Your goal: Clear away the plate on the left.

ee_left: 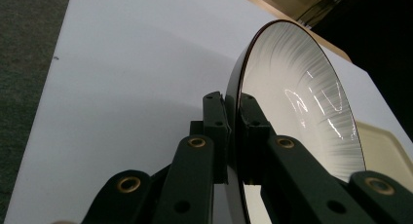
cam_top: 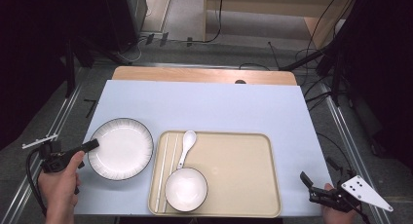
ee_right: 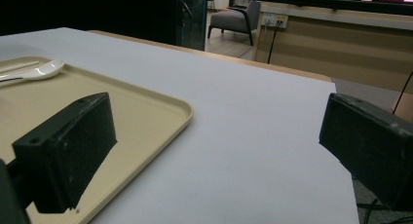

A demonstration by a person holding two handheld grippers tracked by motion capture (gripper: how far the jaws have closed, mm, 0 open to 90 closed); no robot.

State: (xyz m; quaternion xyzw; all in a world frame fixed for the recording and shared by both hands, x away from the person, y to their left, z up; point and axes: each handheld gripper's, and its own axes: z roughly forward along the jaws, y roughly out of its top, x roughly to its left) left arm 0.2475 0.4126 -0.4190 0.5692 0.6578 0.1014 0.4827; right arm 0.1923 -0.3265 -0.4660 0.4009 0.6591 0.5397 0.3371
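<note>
A white plate [cam_top: 122,148] with a dark rim lies on the pale table at the left. My left gripper [cam_top: 92,146] is shut on its left rim; in the left gripper view the two jaws of the left gripper [ee_left: 233,104] pinch the edge of the plate [ee_left: 292,97]. A beige tray [cam_top: 243,175] to the right holds a white bowl [cam_top: 186,189], a white spoon [cam_top: 187,141] and a pair of chopsticks [cam_top: 163,170]. My right gripper [cam_top: 311,187] stands open at the table's front right corner, with nothing between the jaws of the right gripper [ee_right: 219,126].
The light blue table [cam_top: 204,107] has bare room behind and to the right of the tray. The tray's corner [ee_right: 146,112] and the spoon [ee_right: 34,70] lie left of the right gripper. Cables and stands surround the table on the floor.
</note>
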